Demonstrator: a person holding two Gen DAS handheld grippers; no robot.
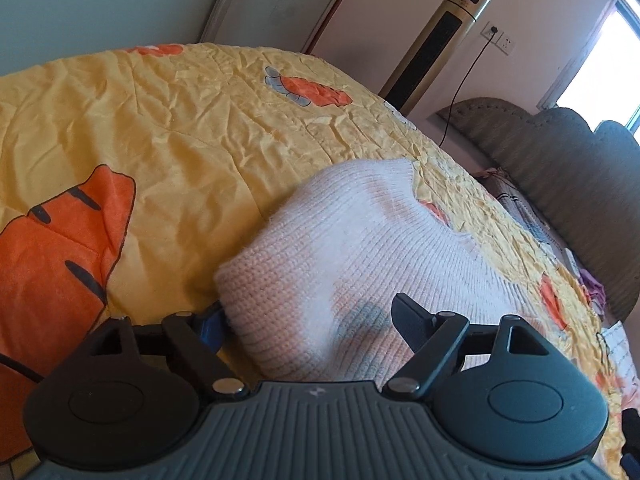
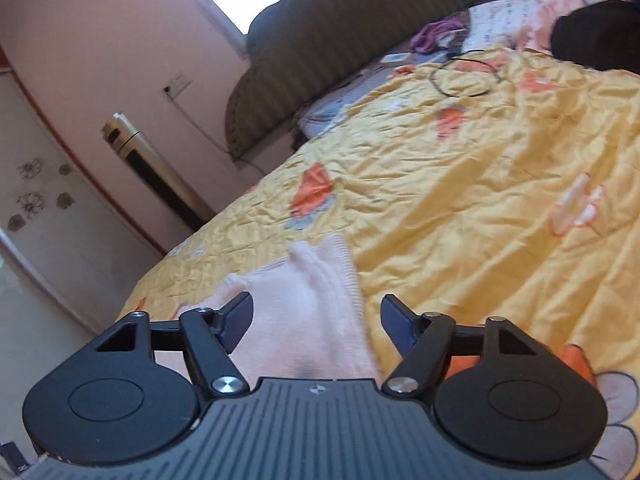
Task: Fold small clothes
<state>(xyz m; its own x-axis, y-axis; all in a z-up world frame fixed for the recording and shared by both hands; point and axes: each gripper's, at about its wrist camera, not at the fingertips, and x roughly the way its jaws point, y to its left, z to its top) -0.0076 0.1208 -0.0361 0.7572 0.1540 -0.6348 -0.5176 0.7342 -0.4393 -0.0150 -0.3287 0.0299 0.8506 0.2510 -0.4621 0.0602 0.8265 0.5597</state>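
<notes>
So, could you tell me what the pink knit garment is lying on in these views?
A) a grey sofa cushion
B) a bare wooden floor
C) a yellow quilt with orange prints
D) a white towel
C: the pink knit garment lies directly on the crumpled yellow quilt with orange prints, and the right wrist view shows the same quilt around it.

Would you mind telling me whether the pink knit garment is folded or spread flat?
Folded: the pink knit garment lies doubled on the yellow quilt, with a rounded fold edge at its left.
</notes>
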